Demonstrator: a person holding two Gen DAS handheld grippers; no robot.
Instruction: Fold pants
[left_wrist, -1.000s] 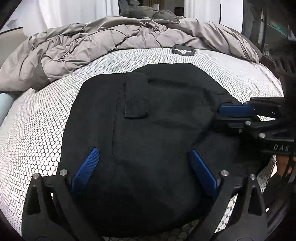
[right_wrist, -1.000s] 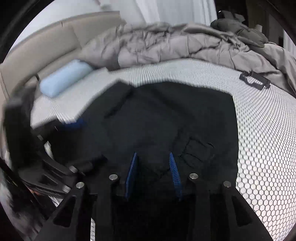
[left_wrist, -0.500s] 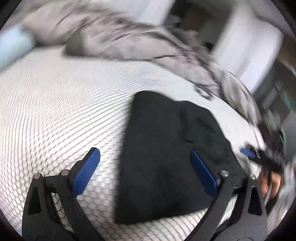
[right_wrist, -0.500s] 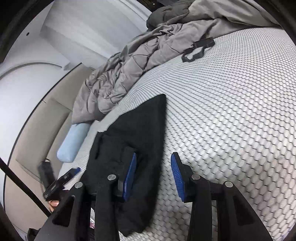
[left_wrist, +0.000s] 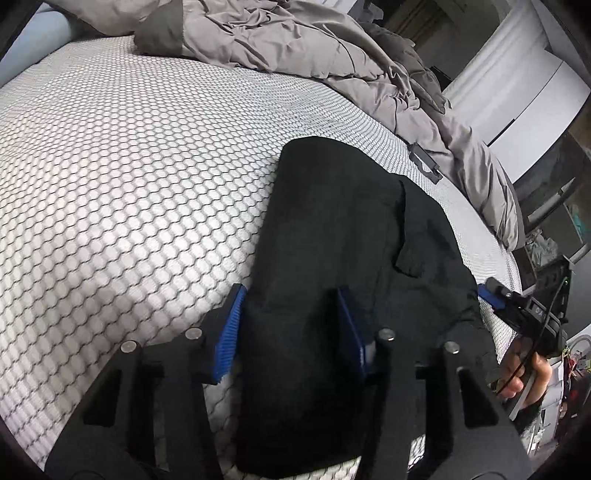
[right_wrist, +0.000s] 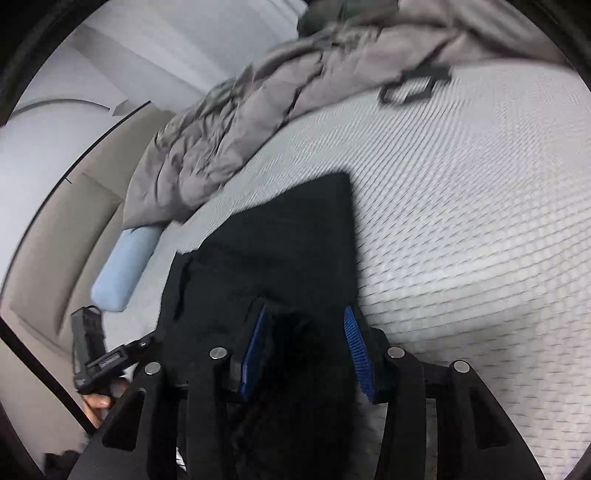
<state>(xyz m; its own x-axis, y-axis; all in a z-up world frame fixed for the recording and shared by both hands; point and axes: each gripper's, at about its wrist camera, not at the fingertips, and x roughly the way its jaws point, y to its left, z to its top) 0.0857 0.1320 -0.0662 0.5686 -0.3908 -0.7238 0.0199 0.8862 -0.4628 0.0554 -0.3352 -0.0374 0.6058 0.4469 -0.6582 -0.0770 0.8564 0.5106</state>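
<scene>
Your one pair of black fabric pants (left_wrist: 343, 236) lies as a compact folded stack on the white honeycomb-patterned mattress (left_wrist: 129, 177), so I judge the folding nearly done; perhaps one last fold or a tidy remains. Your left gripper (left_wrist: 291, 328) straddles its near edge, jaws half apart, gripping nothing. Your right gripper (right_wrist: 306, 350) does likewise. One rumpled grey quilted comforter (left_wrist: 295, 40) lies at twelve o'clock.

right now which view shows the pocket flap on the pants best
The left wrist view: the pocket flap lies sharp and unobstructed on the black pants. In the right wrist view the pants are motion-blurred, and only a faint seam shows near their left edge.
</scene>
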